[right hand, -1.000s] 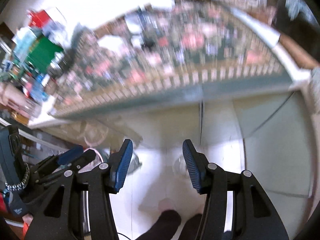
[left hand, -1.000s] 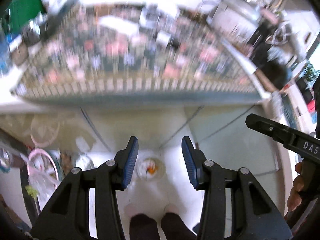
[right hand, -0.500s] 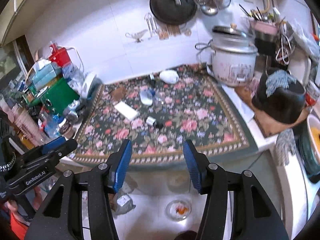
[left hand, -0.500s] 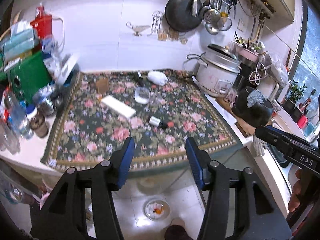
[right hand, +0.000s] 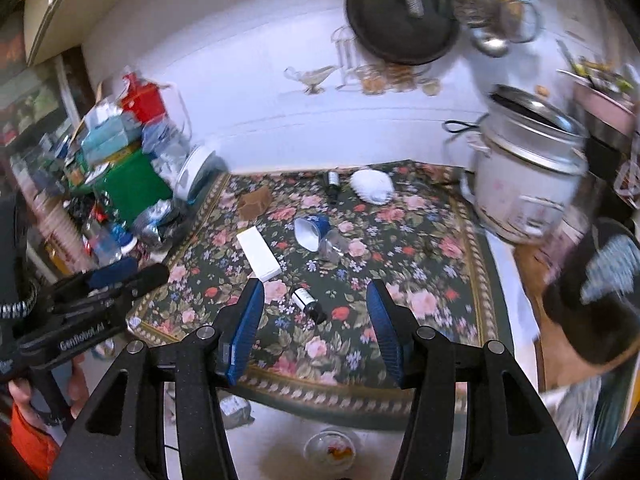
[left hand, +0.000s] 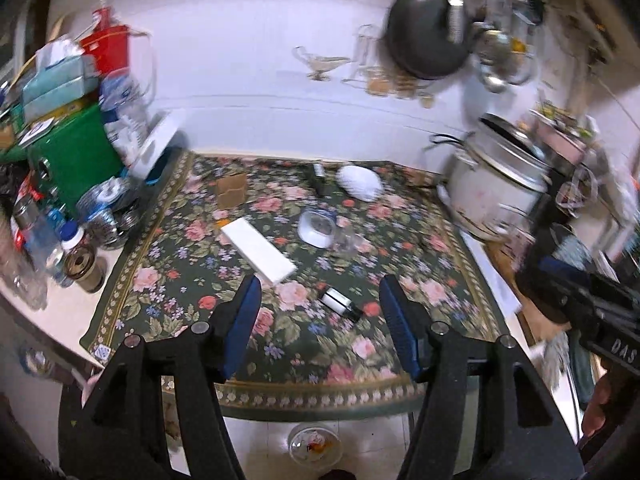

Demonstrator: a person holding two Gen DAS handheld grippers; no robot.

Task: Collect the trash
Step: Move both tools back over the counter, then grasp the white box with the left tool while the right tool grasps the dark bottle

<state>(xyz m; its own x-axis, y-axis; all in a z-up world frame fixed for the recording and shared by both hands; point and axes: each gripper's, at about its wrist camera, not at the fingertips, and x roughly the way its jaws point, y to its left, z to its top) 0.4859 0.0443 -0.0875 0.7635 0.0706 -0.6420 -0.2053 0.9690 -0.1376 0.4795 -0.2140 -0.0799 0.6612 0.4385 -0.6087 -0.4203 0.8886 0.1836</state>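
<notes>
**Both grippers held above the floral mat, nothing in either**

The left gripper (left hand: pixel 320 320) is angled downward over the near edge of the floral mat (left hand: pixel 400 248), its blue-padded jaws spreading apart with nothing between them. The right gripper (right hand: pixel 316 320) is tilted down the same way, jaws parted and empty. In the right wrist view the left gripper shows at the lower left edge, gripped by a hand (right hand: pixel 24 392) with an orange sleeve below it.

The trash lies scattered on the mat, all beyond the fingertips and touched by neither gripper. A small dark bottle with a white label (left hand: pixel 340 304) lies on its side closest to both — seen between the jaw tips in each view. A flat white box (left hand: pixel 258 250) lies just past the left jaw tip, set diagonally. Farther back are a tipped blue cup (right hand: pixel 310 232) with a clear cup (right hand: pixel 330 246) beside it, a brown piece of card (left hand: pixel 231 190), and a crumpled white wad (left hand: pixel 360 183) near the wall. A rice cooker (left hand: pixel 496 196) stands at the right of the mat
</notes>
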